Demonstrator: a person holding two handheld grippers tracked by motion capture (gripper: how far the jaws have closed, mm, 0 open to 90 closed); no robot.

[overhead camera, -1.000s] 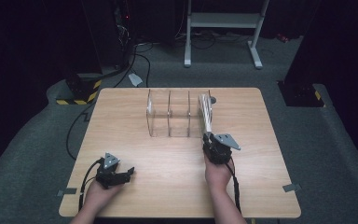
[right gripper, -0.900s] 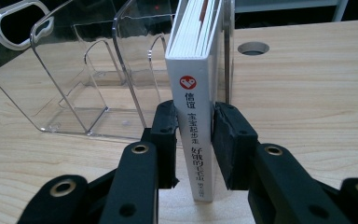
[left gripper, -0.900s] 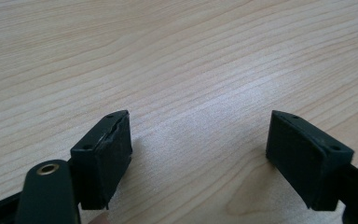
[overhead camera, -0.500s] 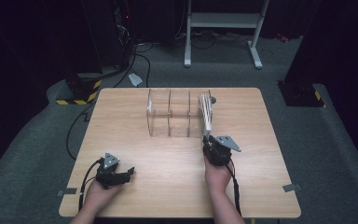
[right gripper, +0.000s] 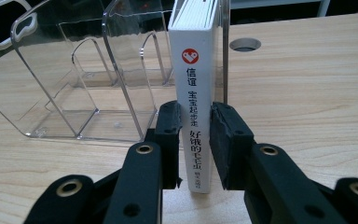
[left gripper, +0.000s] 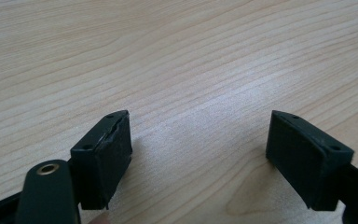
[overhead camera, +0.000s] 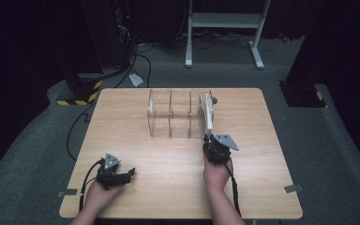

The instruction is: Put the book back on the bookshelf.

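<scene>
We see a light wooden table (overhead camera: pixel 136 108) standing on a grey carpeted floor (overhead camera: pixel 33 154) in the middle of the frame, with a round hole (right gripper: pixel 245 45) in its top near the far edge. Beyond it, at the top centre, stands a white metal frame (overhead camera: pixel 225 21) with a shelf across it, while the room behind fades into darkness on both sides. At the upper left we make out a dark stand whose foot carries yellow-and-black striped tape (overhead camera: pixel 77 99), black cables (overhead camera: pixel 138 56) trailing over the floor, and strips of grey tape (overhead camera: pixel 293 188) by the table's near corners.
</scene>
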